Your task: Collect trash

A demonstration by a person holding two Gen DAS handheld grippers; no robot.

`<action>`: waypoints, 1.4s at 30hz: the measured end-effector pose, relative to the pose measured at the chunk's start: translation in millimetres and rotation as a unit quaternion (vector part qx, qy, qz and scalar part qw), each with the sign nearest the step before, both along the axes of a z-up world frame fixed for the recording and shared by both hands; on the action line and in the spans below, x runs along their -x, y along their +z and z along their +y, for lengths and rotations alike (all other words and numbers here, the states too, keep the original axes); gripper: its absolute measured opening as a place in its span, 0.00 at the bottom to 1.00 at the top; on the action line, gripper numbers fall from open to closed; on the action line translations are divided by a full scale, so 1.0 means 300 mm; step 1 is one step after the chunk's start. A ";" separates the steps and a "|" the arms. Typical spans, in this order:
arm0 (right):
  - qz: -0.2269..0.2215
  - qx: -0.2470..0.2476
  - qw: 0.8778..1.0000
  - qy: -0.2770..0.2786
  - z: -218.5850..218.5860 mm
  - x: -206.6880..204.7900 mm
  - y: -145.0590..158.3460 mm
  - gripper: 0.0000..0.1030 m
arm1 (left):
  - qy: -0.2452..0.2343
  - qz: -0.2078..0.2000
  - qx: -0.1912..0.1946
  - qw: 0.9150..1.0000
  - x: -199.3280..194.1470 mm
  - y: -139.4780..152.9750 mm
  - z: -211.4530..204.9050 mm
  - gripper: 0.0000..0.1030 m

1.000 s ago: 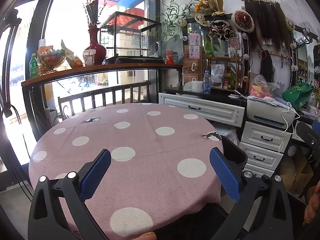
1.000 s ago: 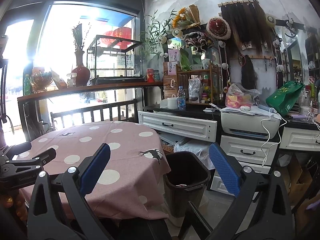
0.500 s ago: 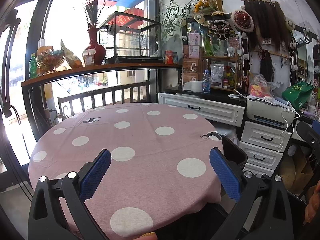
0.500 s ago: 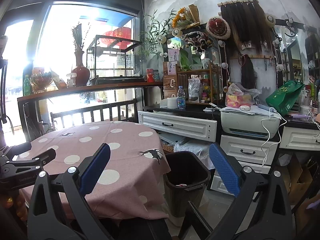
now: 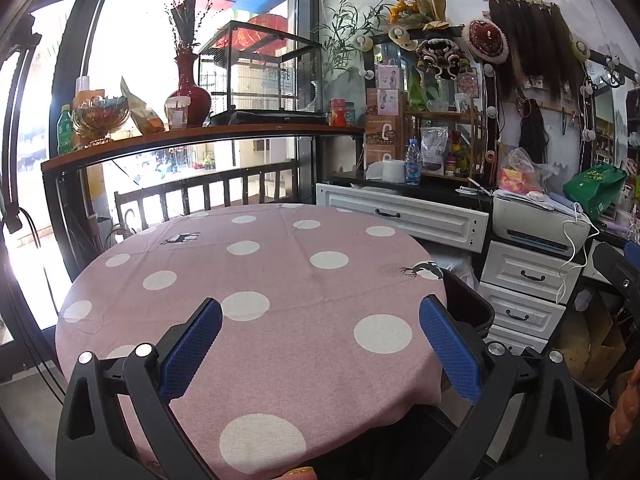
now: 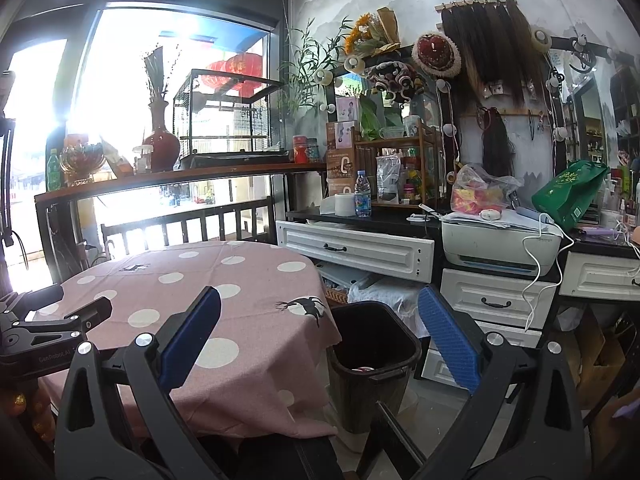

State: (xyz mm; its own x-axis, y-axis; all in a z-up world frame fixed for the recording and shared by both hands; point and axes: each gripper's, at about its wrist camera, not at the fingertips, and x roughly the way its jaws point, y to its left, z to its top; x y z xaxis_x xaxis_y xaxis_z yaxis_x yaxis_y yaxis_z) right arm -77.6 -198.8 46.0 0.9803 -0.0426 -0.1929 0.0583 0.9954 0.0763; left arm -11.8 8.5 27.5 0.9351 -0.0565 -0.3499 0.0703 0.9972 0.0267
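Left hand-held gripper (image 5: pixel 320 338): spread wide, empty, above pink dotted counter (image 5: pixel 280 272). Right hand-held gripper (image 6: pixel 319 334): spread wide, empty, off counter's right edge. Black trash bin (image 6: pixel 374 360) just ahead between its fingers, on floor beside counter; something pale inside.

- Left wrist view looks forward from just above the desk (image 5: pixel 280 280), close over its cloth.
- Right wrist view sits farther back, rightward, facing the bin (image 6: pixel 372 344).
- Both share desk and drawers (image 6: pixel 356 248).
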 end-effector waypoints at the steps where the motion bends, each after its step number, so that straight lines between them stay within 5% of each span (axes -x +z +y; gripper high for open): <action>1: 0.000 0.000 1.000 0.000 0.000 0.000 0.000 0.95 | 0.000 0.000 0.000 1.000 0.000 0.000 0.001 0.95; 42: 0.005 -0.002 1.000 0.001 0.021 -0.001 -0.010 0.95 | -0.003 0.003 0.002 1.000 -0.004 -0.011 -0.003 0.95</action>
State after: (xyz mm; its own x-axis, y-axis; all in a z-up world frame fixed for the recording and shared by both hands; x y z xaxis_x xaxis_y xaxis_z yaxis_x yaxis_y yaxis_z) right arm -77.5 -192.4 42.9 0.9785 -0.0389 -0.2025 0.0561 0.9952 0.0800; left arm -10.7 7.5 24.3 0.9328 -0.0634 -0.3548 0.0763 0.9968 0.0224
